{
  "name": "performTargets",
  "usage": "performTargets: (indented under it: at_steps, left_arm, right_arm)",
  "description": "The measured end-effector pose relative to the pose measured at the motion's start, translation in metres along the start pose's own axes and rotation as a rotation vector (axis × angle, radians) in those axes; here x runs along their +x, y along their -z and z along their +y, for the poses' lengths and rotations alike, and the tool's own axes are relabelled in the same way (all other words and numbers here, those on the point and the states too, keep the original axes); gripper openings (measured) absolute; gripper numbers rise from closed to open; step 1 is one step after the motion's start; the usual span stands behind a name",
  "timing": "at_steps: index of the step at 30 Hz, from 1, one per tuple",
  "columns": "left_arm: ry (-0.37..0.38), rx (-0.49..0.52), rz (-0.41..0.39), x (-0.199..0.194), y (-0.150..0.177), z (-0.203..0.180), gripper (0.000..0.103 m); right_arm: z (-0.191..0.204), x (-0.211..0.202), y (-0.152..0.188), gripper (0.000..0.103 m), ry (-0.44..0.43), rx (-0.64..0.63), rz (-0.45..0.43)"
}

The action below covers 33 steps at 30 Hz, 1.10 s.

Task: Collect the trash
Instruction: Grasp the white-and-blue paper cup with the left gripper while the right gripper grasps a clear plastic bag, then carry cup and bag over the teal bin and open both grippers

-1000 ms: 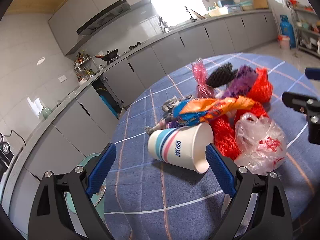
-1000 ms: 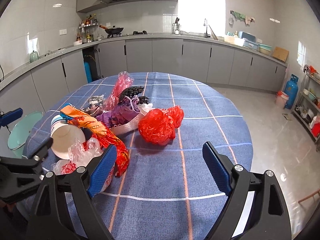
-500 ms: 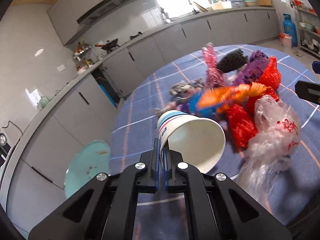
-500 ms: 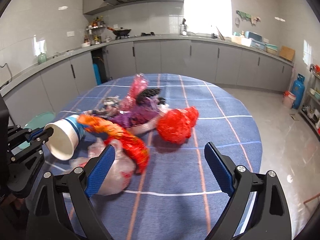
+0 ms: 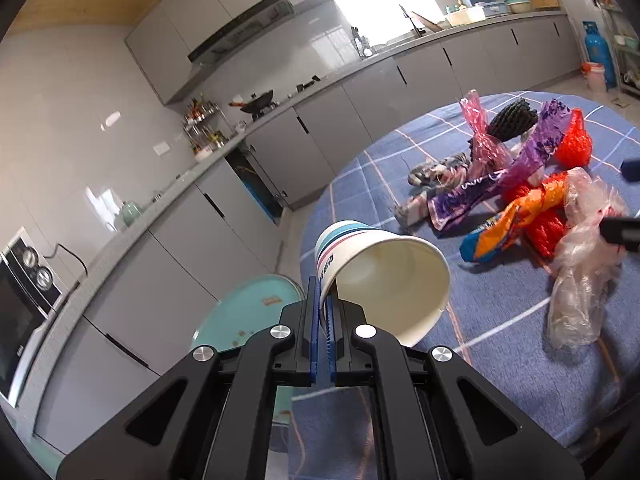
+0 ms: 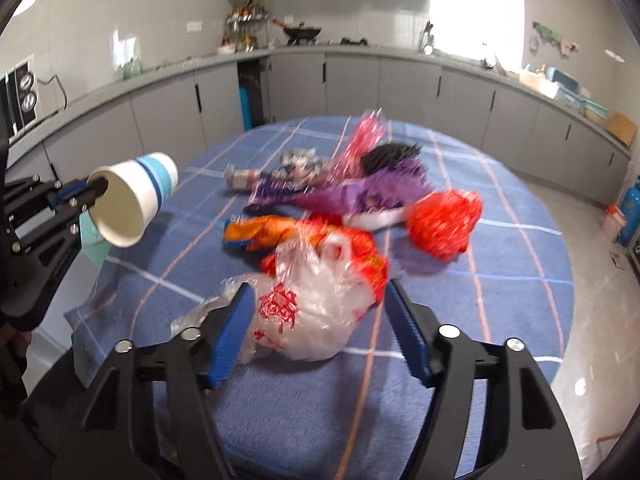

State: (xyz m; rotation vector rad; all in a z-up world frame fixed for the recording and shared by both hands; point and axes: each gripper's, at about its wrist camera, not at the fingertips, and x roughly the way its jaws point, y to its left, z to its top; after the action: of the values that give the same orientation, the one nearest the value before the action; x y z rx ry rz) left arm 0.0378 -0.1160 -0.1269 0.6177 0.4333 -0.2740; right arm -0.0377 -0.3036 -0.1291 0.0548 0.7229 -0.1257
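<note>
My left gripper [image 5: 323,300] is shut on the rim of a white paper cup [image 5: 384,276] with blue and pink stripes, held off the table near its left edge; the cup also shows in the right wrist view [image 6: 128,204]. My right gripper [image 6: 318,312] is open, its fingers on either side of a clear plastic bag [image 6: 312,312] with red print. Behind the bag lies a pile of trash: an orange wrapper [image 6: 264,232], a purple wrapper [image 6: 360,192], a red net bag [image 6: 444,220], a pink wrapper [image 6: 364,140] and a black net [image 6: 392,154].
The round table has a blue checked cloth [image 6: 500,300]. A teal bin [image 5: 248,316] stands on the floor left of the table, below the cup. Grey kitchen cabinets [image 6: 360,84] run along the walls. A blue gas cylinder [image 6: 632,216] stands at far right.
My left gripper closed on the cup's rim and lifted it left off the table. My right gripper moved forward and left, down around the clear plastic bag.
</note>
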Motion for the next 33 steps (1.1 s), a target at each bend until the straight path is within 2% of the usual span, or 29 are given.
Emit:
performTargets:
  at_steps: [2,5,8,16,20,28,33]
  left_arm:
    - [0.007,-0.005,-0.001,-0.001,0.001,0.0,0.004]
    - [0.013,-0.01,-0.017,-0.006,0.0,0.002,0.004]
    - [0.003,-0.02,-0.03,-0.009,0.0,0.008,0.004]
    - [-0.056,-0.044,-0.035,-0.01,0.004,0.032,0.004]
    - [-0.087,-0.062,-0.029,-0.007,0.006,0.048,0.004]
    - [-0.163,-0.106,-0.007,0.006,0.007,0.085,0.004]
    - [-0.205,-0.131,0.005,0.016,0.009,0.106,0.004]
  right_arm:
    - [0.003,0.004,0.003,0.047,-0.02,-0.013,0.029]
    - [0.008,0.002,0.004,0.033,-0.035,-0.031,0.038]
    - [0.014,-0.005,0.002,0.026,-0.032,-0.058,0.022]
    - [0.033,-0.042,-0.017,0.024,0.003,-0.156,-0.089]
    - [0.043,-0.052,-0.029,0.024,-0.01,-0.172,-0.137]
    - [0.068,-0.044,-0.061,0.024,-0.053,-0.213,-0.199]
    - [0.084,-0.026,-0.078,0.024,-0.067,-0.245,-0.205]
